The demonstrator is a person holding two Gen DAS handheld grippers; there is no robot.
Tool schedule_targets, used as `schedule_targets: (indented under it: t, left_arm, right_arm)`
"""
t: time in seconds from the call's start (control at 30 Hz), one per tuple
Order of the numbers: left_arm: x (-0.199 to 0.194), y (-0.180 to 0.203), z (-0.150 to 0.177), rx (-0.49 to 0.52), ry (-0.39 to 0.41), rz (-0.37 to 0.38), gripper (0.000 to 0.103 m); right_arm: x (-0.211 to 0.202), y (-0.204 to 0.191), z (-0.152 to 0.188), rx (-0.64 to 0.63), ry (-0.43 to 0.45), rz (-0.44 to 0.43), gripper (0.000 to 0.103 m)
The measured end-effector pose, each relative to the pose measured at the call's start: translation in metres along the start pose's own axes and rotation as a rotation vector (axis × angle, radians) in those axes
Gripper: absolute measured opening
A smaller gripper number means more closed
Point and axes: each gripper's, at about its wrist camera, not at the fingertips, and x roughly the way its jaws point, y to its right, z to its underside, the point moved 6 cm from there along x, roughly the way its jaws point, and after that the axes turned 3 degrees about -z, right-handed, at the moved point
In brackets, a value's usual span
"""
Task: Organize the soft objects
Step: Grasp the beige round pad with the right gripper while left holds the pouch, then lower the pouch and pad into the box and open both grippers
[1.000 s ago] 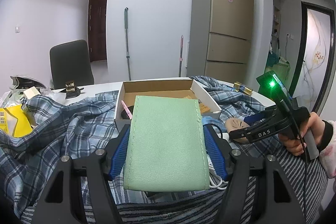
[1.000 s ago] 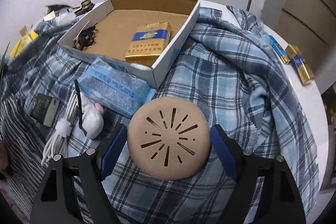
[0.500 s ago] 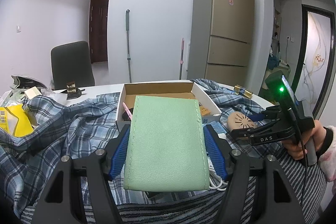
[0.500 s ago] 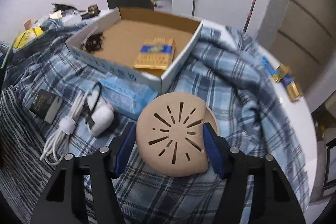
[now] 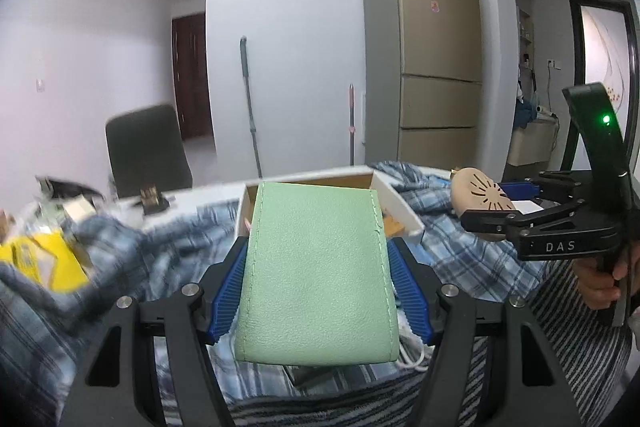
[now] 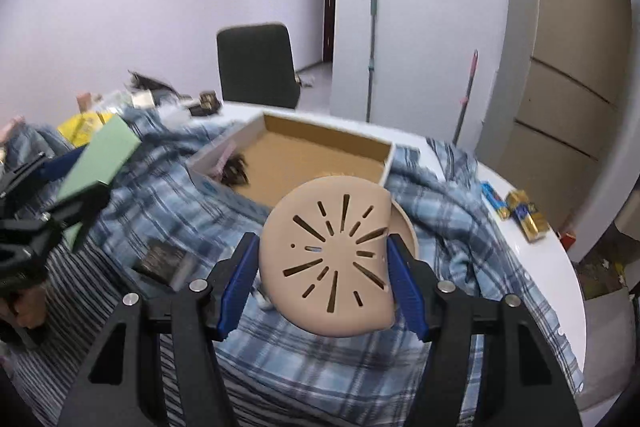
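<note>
My left gripper (image 5: 316,251) is shut on a pale green leather-look pouch (image 5: 318,275), held flat above the cloth in front of the cardboard box (image 5: 394,199). In the right wrist view the same pouch (image 6: 102,155) shows at the far left. My right gripper (image 6: 322,243) is shut on a beige round slotted pad (image 6: 332,259). The blue pads squeeze it so its edges bend. It hangs in the air just in front of the open box (image 6: 312,163). From the left wrist view the pad (image 5: 478,193) appears at the right, level with the box rim.
A blue plaid shirt (image 6: 440,211) covers the white table around the box, with striped cloth (image 6: 80,291) nearer me. A black card (image 6: 162,261) lies on it. Gold and blue packets (image 6: 524,215) sit at the right edge. A dark chair (image 6: 256,63) stands behind.
The right gripper's fingers closed on the beige pad, bent it, and lifted it off the plaid shirt toward the box. The left gripper rose slightly, still holding the green pouch.
</note>
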Motion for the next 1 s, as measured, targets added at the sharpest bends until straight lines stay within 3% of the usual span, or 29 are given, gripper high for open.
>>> schedule_targets:
  t: [0.27, 0.47, 0.63, 0.8, 1.0]
  left_arm:
    - [-0.035, -0.002, -0.06, 0.01, 0.169, -0.051, 0.07]
    - [-0.038, -0.004, -0.101, -0.038, 0.241, -0.072, 0.07]
    - [-0.019, 0.001, -0.139, -0.024, 0.247, -0.081, 0.07]
    - [-0.007, -0.003, -0.169, -0.047, 0.28, -0.115, 0.07]
    - [0.004, -0.006, -0.171, -0.058, 0.274, -0.117, 0.07]
  right_arm:
    - [-0.037, -0.017, -0.056, -0.009, 0.193, 0.005, 0.063]
    - [-0.042, -0.025, -0.107, -0.015, 0.285, 0.029, 0.064]
    - [-0.037, -0.018, -0.137, 0.019, 0.359, 0.089, 0.064]
    - [-0.01, -0.005, -0.145, 0.085, 0.352, 0.106, 0.064]
    - [0.019, -0.001, -0.13, 0.048, 0.321, 0.132, 0.064]
